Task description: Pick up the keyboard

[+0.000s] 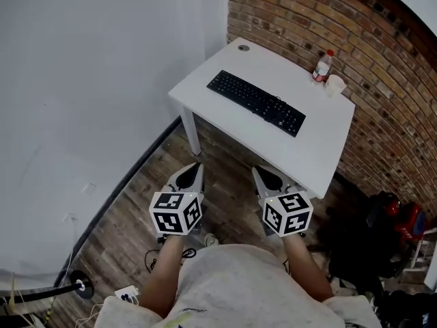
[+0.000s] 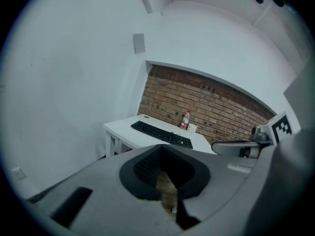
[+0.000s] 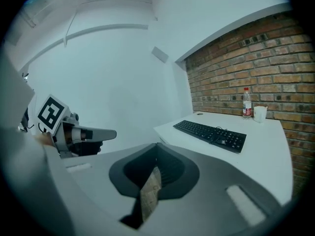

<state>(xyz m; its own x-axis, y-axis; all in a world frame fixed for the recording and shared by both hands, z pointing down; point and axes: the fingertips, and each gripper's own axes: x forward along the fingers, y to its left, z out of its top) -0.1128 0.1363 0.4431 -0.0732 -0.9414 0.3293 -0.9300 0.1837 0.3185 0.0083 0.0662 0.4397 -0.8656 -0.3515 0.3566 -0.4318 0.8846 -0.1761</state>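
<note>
A black keyboard [image 1: 256,102] lies across the middle of a white table [image 1: 314,152] that stands against a brick wall. It also shows in the left gripper view as the keyboard [image 2: 161,133] and in the right gripper view as the keyboard [image 3: 210,132]. Both grippers hang over the wooden floor, short of the table's near edge. My left gripper [image 1: 194,175] is shut and holds nothing. My right gripper [image 1: 265,177] is shut and empty too. Each points towards the table.
A plastic bottle [image 1: 322,66] and a white cup [image 1: 334,85] stand at the table's far right corner by the brick wall [image 1: 382,53]. A white wall [image 1: 89,80] runs along the left. Dark bags [image 1: 372,241] lie on the floor at the right; cables lie at the lower left.
</note>
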